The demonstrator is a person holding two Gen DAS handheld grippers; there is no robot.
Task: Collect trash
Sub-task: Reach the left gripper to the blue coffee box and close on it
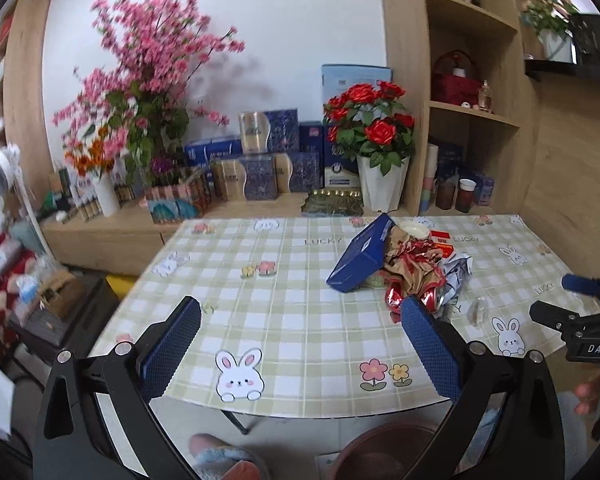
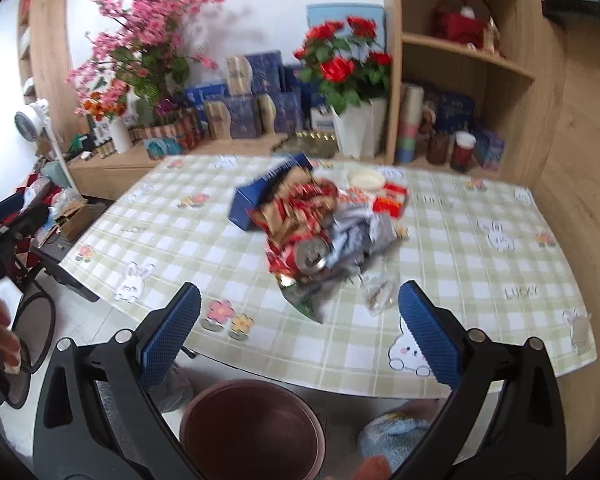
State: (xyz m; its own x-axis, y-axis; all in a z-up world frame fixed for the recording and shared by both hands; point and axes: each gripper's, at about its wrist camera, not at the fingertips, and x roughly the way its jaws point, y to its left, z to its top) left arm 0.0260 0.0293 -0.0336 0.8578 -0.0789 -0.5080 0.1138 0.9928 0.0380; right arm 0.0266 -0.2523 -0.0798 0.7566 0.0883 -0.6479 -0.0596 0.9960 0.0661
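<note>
A heap of trash lies on the checked tablecloth [image 2: 480, 280]: a blue carton [image 1: 360, 256] [image 2: 260, 196], red and gold foil wrappers [image 1: 412, 272] [image 2: 296, 216], a crushed can [image 2: 310, 254], crumpled grey paper [image 2: 360, 236], a red packet [image 2: 390, 200], a white lid [image 2: 366, 178] and a small clear bag [image 2: 380, 294]. A brown bin [image 2: 252, 428] [image 1: 380, 452] stands on the floor under the table's near edge. My left gripper [image 1: 300, 348] is open over the near edge, left of the heap. My right gripper [image 2: 300, 338] is open just short of the heap, above the bin.
A low wooden counter [image 1: 112, 232] behind the table carries flower pots, blue boxes and bottles. Shelves [image 1: 472, 112] with cups and a red basket rise at the right. A person's slippered feet [image 2: 396, 436] rest by the bin. Cluttered boxes [image 1: 56, 292] sit at the left.
</note>
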